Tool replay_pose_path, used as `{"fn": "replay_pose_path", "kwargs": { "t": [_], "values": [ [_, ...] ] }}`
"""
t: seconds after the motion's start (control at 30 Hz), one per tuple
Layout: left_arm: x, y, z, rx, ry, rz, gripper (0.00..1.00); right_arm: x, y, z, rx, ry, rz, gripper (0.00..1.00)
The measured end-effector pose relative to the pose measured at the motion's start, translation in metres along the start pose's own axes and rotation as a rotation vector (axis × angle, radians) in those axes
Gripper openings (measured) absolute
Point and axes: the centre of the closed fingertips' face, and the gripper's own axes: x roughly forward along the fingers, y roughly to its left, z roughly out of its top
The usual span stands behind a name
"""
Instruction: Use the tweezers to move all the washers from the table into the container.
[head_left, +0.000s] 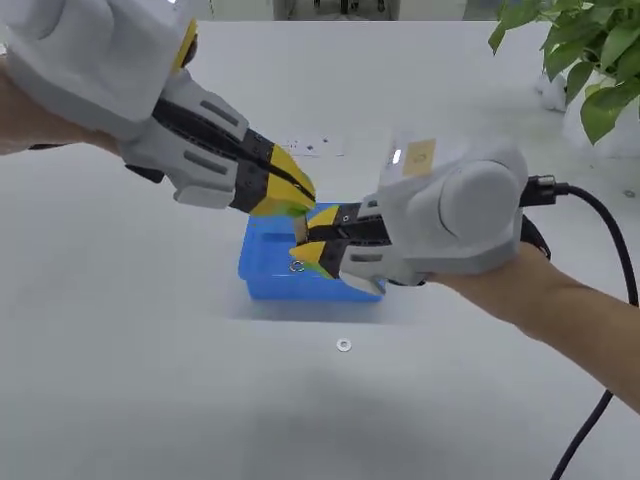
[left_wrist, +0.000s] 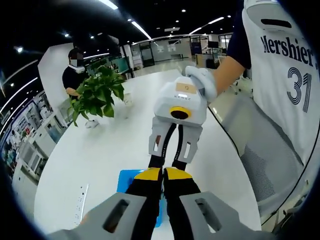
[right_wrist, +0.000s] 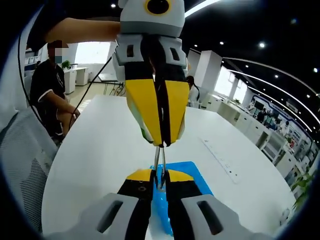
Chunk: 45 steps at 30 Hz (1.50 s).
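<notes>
A blue container (head_left: 262, 278) sits mid-table, and a small washer (head_left: 297, 266) shows within its outline. Another washer (head_left: 344, 345) lies on the white table (head_left: 150, 350) just in front of it. My left gripper (head_left: 300, 198) comes in from the upper left and my right gripper (head_left: 308, 242) from the right; their yellow tips meet over the container. In the right gripper view thin metal tweezers (right_wrist: 160, 162) run from the shut left gripper (right_wrist: 161, 143) down into my right gripper (right_wrist: 160, 178), whose jaws stand shut around them. In the left gripper view my left gripper (left_wrist: 162, 173) points at the right gripper (left_wrist: 169, 163).
A potted plant (head_left: 590, 60) stands at the table's far right corner. A black cable (head_left: 605, 300) trails from the right gripper. A ruler-like strip (head_left: 310, 146) lies behind the container. People and chairs stand beyond the table edges.
</notes>
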Motion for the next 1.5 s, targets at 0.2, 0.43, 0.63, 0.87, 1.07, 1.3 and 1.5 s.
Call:
{"fn": "replay_pose_path", "kwargs": {
  "t": [0.2,0.43,0.63,0.87,1.07,1.3,1.5],
  "values": [
    [0.002,0.023,-0.006,0.013,-0.002,-0.001,0.05,0.005,-0.018,-0.005,0.0,-0.001,-0.015,0.1],
    [0.017,0.042,-0.027,-0.008,-0.005,-0.013,0.05,0.018,-0.033,-0.029,0.023,0.03,-0.019,0.1],
    [0.033,0.052,-0.048,-0.039,0.0,-0.022,0.05,0.031,-0.038,-0.053,0.057,0.058,-0.006,0.1],
    [0.046,0.057,-0.064,-0.083,0.011,-0.027,0.05,0.046,-0.042,-0.076,0.098,0.087,0.014,0.1],
    [0.052,0.058,-0.07,-0.104,0.017,-0.029,0.05,0.051,-0.042,-0.085,0.127,0.099,0.02,0.1],
    [0.058,0.061,-0.076,-0.127,0.015,-0.03,0.05,0.052,-0.041,-0.09,0.151,0.108,0.023,0.1],
    [0.059,0.055,-0.074,-0.117,0.023,-0.039,0.05,0.05,-0.04,-0.091,0.151,0.107,0.023,0.11]
  ]
}}
